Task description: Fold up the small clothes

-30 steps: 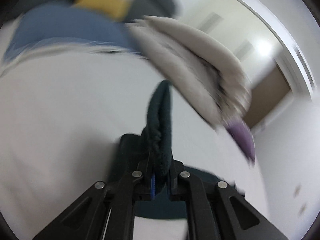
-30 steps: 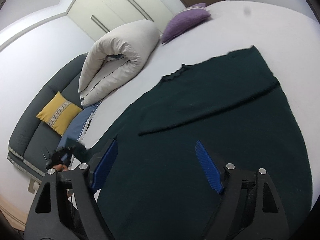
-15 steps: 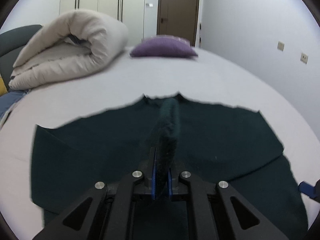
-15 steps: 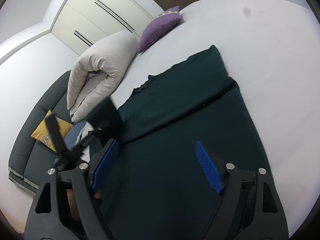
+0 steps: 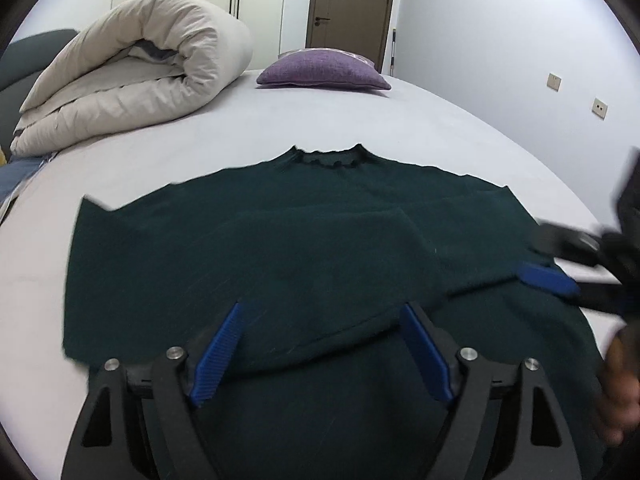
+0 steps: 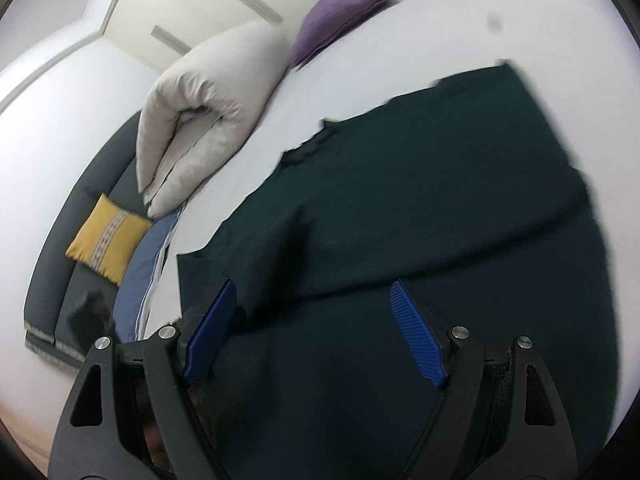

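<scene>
A dark green sweater [image 5: 304, 240] lies flat on the white bed [image 5: 280, 128], collar at the far side, both sleeves folded in across its body. My left gripper [image 5: 320, 344] is open and empty just above the sweater's near part. My right gripper [image 6: 312, 332] is open and empty over the sweater [image 6: 420, 200]. One of its blue fingers [image 5: 546, 278] shows at the right edge of the left wrist view, over the sweater's right side.
A rolled beige duvet [image 5: 132, 76] and a purple pillow [image 5: 324, 70] lie at the far side of the bed. A dark sofa with a yellow cushion [image 6: 108, 240] stands beside the bed. A blue cloth [image 6: 148, 264] lies at the bed's edge.
My left gripper carried the left sleeve across the sweater, laid it down and opened. The right gripper stayed open and shifted over the sweater.
</scene>
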`<state>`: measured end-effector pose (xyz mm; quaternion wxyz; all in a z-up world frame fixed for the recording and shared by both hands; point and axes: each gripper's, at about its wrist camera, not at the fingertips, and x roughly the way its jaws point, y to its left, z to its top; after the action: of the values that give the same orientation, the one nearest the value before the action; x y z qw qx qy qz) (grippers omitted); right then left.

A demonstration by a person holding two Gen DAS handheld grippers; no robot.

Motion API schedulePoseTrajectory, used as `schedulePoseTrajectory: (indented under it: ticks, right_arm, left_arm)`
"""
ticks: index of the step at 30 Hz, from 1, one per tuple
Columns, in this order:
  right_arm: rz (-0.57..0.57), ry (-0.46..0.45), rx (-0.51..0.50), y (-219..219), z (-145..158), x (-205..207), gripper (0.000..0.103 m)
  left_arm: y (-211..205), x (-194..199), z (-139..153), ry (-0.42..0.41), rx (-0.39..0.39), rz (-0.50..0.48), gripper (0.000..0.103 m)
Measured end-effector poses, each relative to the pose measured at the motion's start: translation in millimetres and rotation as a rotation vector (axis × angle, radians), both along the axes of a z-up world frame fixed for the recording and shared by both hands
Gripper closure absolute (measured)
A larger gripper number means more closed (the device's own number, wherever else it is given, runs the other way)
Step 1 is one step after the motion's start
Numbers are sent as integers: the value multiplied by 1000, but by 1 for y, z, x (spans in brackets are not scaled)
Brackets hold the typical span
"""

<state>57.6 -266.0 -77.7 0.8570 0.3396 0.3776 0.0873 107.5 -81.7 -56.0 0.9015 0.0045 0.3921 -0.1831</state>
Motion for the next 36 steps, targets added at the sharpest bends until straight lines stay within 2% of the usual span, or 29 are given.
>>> schedulePoseTrajectory:
  ticks: [5,8,10,11,14,16,17,22,27,32,36]
  right_arm:
    - [57,82,-48,29,-5,51,24]
    - [73,171,-87,41,-20,74,36]
    - [78,172,-126,52,-21,79,40]
    - [88,171,-142,57,-20,81,44]
    - [127,172,-175,71,-17,82,71]
    - [135,156,-228,77,-12,78,84]
    - [139,149,-252,80,-9,78,95]
    - [133,81,-297,72,18,73,97]
    - [85,60,-317,34,36,65,97]
    - [27,86,-287,2,19,60,97]
    - [18,93,-256,-2,-3,67,96]
  left_arm:
    - [49,-14,9,10,-107,47,22]
    - [79,-14,14,12,-163,101,22]
    - [99,-12,17,10,-193,143,24]
    - [106,-12,18,7,-202,155,24]
    - [127,-9,16,9,-219,197,28]
    - [139,-10,13,17,-240,221,30]
    - [144,-9,12,19,-251,234,30]
    - [168,-2,13,21,-280,294,30]
    - [186,13,15,13,-297,348,30]
    - [191,41,11,41,-308,381,31]
    - [178,66,0,82,-258,370,32]
